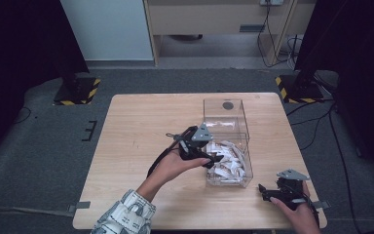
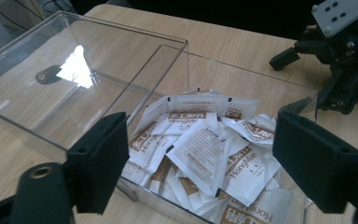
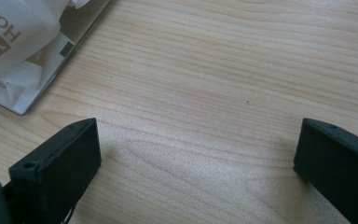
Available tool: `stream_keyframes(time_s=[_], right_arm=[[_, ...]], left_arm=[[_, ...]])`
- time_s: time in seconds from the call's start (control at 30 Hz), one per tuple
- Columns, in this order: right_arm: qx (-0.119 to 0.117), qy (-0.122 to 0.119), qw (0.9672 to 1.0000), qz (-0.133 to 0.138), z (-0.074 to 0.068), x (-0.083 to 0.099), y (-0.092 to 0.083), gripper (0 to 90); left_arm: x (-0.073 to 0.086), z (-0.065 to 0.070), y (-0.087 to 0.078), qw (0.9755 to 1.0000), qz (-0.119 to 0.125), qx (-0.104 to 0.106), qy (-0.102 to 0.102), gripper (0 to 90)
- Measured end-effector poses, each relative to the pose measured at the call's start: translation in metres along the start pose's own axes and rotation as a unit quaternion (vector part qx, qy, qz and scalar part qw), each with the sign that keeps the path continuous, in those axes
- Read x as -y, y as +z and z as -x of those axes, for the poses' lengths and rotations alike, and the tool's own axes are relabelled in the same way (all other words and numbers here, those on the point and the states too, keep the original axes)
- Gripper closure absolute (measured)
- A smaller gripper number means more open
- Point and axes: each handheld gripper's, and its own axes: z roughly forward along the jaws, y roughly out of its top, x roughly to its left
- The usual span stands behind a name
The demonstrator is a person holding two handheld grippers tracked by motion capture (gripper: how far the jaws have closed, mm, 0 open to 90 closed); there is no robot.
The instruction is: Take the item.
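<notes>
Both jaws wide; left gripper [image 1: 214, 158] above sachets [image 2: 200, 140].

I see a light wooden table [image 1: 136, 131] in the middle of the high view, with a clear plastic box [image 1: 226, 144] standing directly on it right of centre, and the right gripper [image 1: 268, 193] resting near its lower right corner.

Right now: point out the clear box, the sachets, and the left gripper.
clear box [image 1: 226, 111], high view, on its raised lid panel.
sachets [image 2: 200, 147], left gripper view, on the top white packet of the pile.
left gripper [image 1: 213, 159], high view, midway between its fingertips, over the box.
</notes>
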Motion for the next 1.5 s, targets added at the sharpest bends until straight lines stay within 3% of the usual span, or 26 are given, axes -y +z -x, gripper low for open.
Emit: stream_keyframes(time_s=[0.17, 0.4, 0.57, 0.6, 1.03, 1.27, 1.3, 1.5], right_arm=[[0.000, 0.001, 1.0000, 0.000, 0.000, 0.000, 0.000, 0.8], [0.000, -0.001, 1.0000, 0.000, 0.000, 0.000, 0.000, 0.8], [0.000, -0.001, 1.0000, 0.001, 0.000, 0.000, 0.000, 0.8], [0.000, 0.000, 1.0000, 0.000, 0.000, 0.000, 0.000, 0.8], [0.000, 0.002, 1.0000, 0.000, 0.000, 0.000, 0.000, 0.8], [0.000, 0.001, 1.0000, 0.000, 0.000, 0.000, 0.000, 0.8], [0.000, 0.002, 1.0000, 0.000, 0.000, 0.000, 0.000, 0.8], [0.000, 0.002, 1.0000, 0.000, 0.000, 0.000, 0.000, 0.8]], left_arm=[[0.000, 0.005, 0.016, 0.9997, -0.019, 0.014, 0.012, 31.4], [0.004, 0.005, 0.032, 0.9989, -0.038, 0.024, 0.015, 40.3], [0.005, 0.005, 0.037, 0.9982, -0.049, 0.030, 0.017, 48.2], [0.006, 0.007, 0.040, 0.9976, -0.057, 0.030, 0.026, 49.9], [0.010, 0.008, 0.052, 0.9948, -0.091, 0.037, 0.028, 71.3], [0.008, 0.007, 0.051, 0.9954, -0.084, 0.042, 0.019, 87.5], [0.008, 0.006, 0.049, 0.9960, -0.077, 0.043, 0.008, 88.4], [0.006, 0.002, 0.042, 0.9974, -0.059, 0.042, -0.002, 89.2]])
